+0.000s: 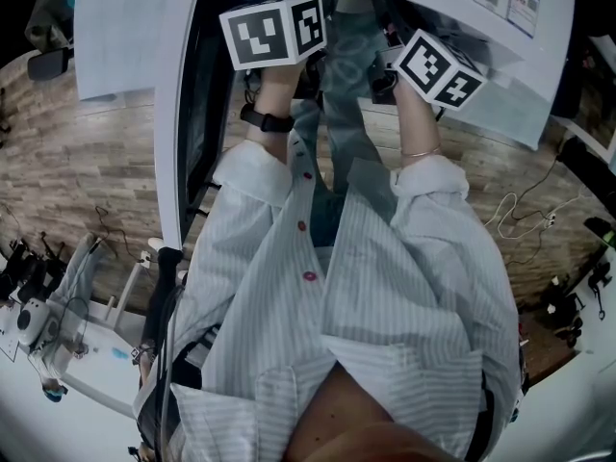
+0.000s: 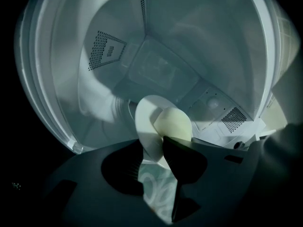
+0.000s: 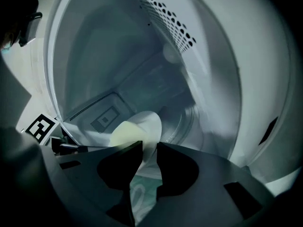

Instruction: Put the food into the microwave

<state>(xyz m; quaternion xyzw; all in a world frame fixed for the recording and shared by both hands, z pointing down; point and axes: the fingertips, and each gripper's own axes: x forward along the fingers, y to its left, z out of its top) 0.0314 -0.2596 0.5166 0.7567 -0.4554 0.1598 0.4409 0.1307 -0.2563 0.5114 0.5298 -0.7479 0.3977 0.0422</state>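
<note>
Plate (image 2: 147, 122) with loose bun (image 2: 174, 125) looks rigid, slick, breakable: grip rim, keep level; left tongs (image 2: 152, 144) and right tongs (image 3: 149, 144) stand parted around it.

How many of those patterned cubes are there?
2: one cube on the left claw, a second cube on the right claw, both at the microwave mouth.

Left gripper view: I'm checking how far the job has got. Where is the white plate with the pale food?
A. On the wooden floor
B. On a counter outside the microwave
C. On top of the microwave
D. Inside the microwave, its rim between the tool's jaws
D: the plate with the pale round food sits in front of the microwave back wall, its rim between the jaws of the left tool.
</note>
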